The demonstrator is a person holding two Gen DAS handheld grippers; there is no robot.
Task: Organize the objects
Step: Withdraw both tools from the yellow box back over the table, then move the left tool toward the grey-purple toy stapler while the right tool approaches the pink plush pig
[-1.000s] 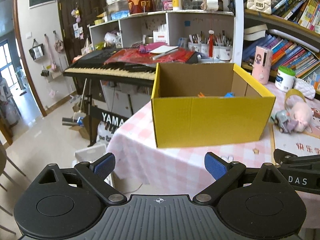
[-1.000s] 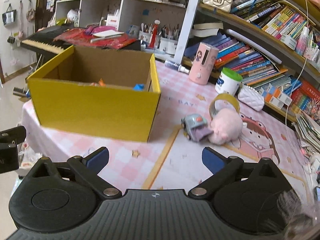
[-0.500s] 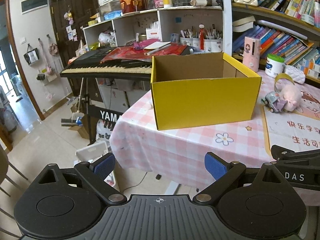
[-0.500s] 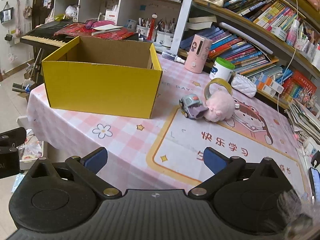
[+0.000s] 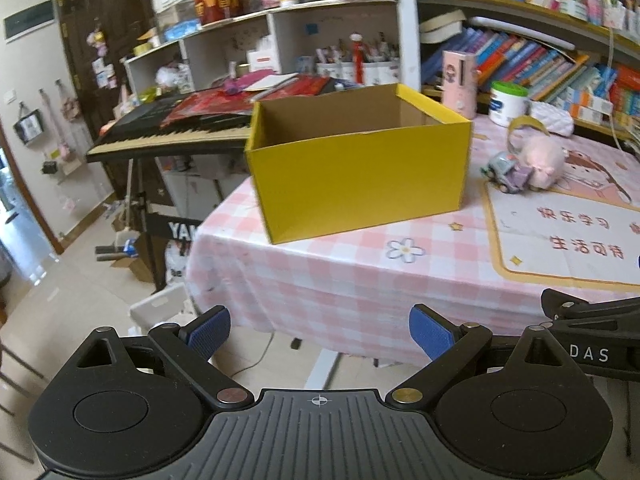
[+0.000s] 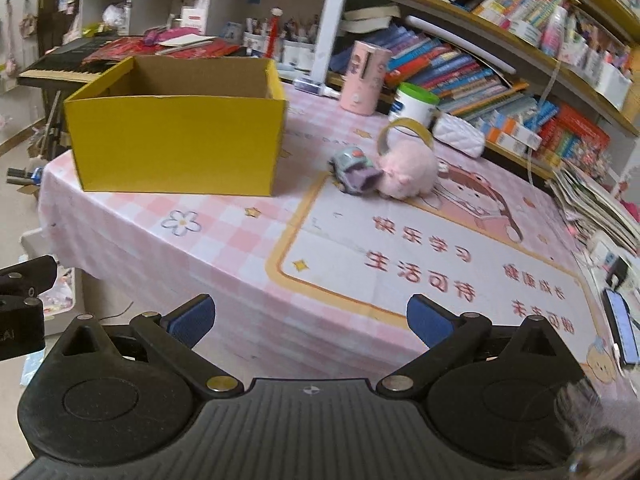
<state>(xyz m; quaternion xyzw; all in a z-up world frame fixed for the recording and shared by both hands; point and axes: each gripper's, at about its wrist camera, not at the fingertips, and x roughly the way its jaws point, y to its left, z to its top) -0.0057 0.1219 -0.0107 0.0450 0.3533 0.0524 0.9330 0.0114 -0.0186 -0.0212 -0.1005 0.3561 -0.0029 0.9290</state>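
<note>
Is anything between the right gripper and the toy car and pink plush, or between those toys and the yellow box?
Nothing visible. The open right gripper faces bare tablecloth up to the toy car and pink plush, which touch. The yellow box stands just beside them, top open.

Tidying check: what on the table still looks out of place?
The toy car and pink plush lie touching on the tablecloth, beside the yellow box, not in it. Nothing looks spilled or damaged.
</note>
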